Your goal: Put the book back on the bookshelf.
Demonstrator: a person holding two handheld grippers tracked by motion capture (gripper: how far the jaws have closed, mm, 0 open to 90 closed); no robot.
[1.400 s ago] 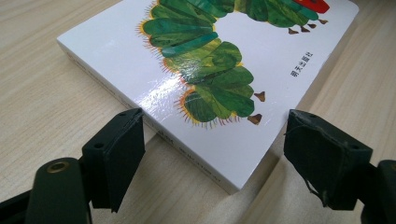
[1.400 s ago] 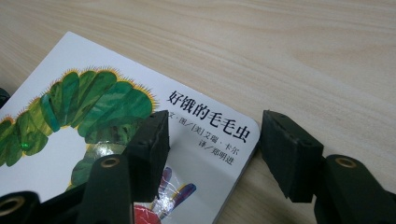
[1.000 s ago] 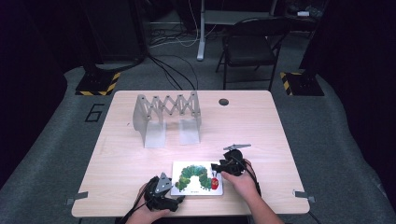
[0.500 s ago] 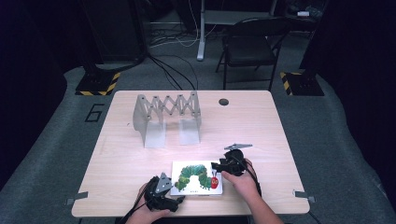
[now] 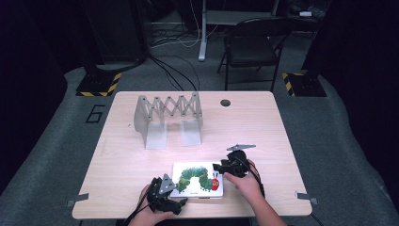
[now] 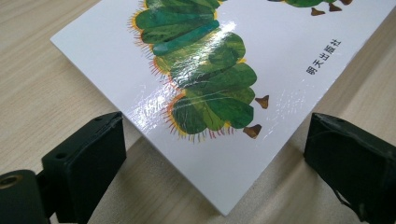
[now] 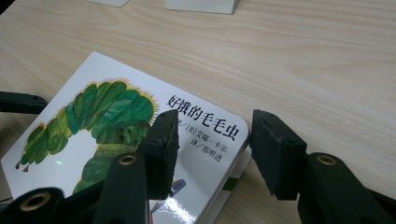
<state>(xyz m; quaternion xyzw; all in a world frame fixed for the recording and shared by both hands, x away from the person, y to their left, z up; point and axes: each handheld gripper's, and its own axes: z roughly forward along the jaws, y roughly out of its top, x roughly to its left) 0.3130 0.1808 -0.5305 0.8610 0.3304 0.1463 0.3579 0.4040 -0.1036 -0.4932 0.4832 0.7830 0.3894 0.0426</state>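
Glossy white board book [image 5: 197, 180] with a green caterpillar on its cover, lying flat near the table's [image 5: 263, 127] front edge — the landmark for everything else here. Pale wood-grain tabletop under it.

Left gripper [image 5: 167, 195] sits at the book's near-left corner. Its jaws have just been opening and now stand wide, one on each side of that corner [image 6: 224, 205], pads clear of the cover and edges. Nothing pinched. My guess: either it has just let go, or it is lining up to take the corner.

Right gripper [image 5: 230, 165] is at the book's far-right corner, by the caterpillar's red head. Jaws partway in and have been easing narrower; in the right gripper view one pad [image 7: 161, 144] hangs over the cover beside the printed title, the other [image 7: 275, 154] just off the book's right edge. The edge lies between them, yet I cannot tell if either pad presses — reads as a grip being set, not made.

Beyond the book, toward the table's back: a grey accordion-style rack [image 5: 168, 117], well apart, slots unfilled. Likely the book's destination, judged from its shape.
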